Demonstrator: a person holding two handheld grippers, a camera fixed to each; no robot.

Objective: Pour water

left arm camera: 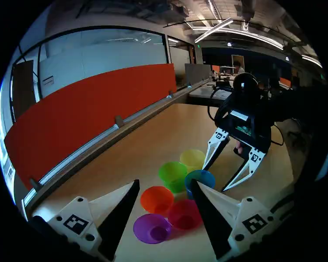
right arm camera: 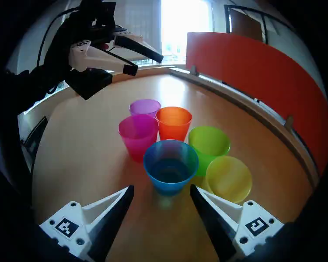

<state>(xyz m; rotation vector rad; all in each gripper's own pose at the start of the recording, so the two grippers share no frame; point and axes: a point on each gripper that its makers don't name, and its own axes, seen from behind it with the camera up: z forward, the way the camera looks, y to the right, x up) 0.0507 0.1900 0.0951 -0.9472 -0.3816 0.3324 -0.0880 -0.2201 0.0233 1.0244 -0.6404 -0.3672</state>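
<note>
In the left gripper view the left gripper (left arm camera: 165, 183) reaches in from the bottom of the frame, its two white-and-black fingers (left arm camera: 120, 205) spread wide, tips pointing up toward the centre. At right of centre in that view the right gripper (left arm camera: 214, 179) hangs tilted, its body high and its fingers angled down and to the left, jaws apart. In the right gripper view the right gripper's own fingers (right arm camera: 216, 214) rise from the bottom edge, also spread wide. At the upper left there, the left gripper (right arm camera: 147, 63) points to the right with its jaws parted, and a dark sleeve (right arm camera: 30, 85) trails behind it down the left edge
</note>
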